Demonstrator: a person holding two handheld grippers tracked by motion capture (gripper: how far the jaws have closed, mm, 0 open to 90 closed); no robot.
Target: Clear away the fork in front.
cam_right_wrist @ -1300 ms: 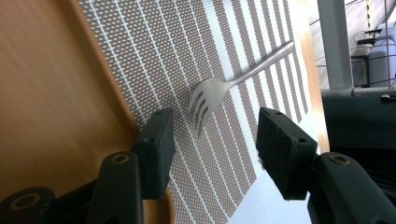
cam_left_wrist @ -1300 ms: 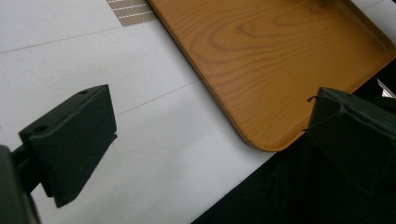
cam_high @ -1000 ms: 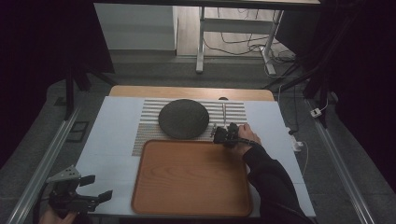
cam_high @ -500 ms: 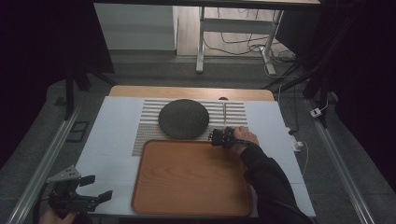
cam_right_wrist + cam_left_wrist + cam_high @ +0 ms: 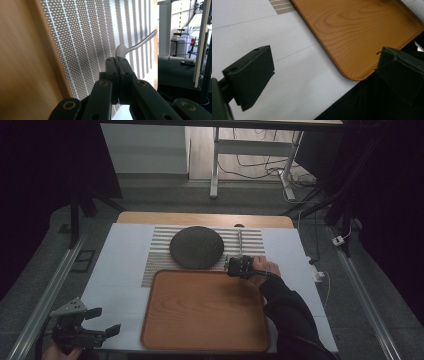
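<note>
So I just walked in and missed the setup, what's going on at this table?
A person works two handheld grippers. The right gripper is shut on a metal fork over the striped placemat, beside the far edge of the empty wooden tray. A dark round plate sits on the placemat. The left gripper hangs open at the table's near left corner, holding nothing.

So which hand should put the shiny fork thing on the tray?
The right. Its gripper is already shut on the metal utensil, right beside the wooden tray. The left gripper is open at the near-left corner.
</note>
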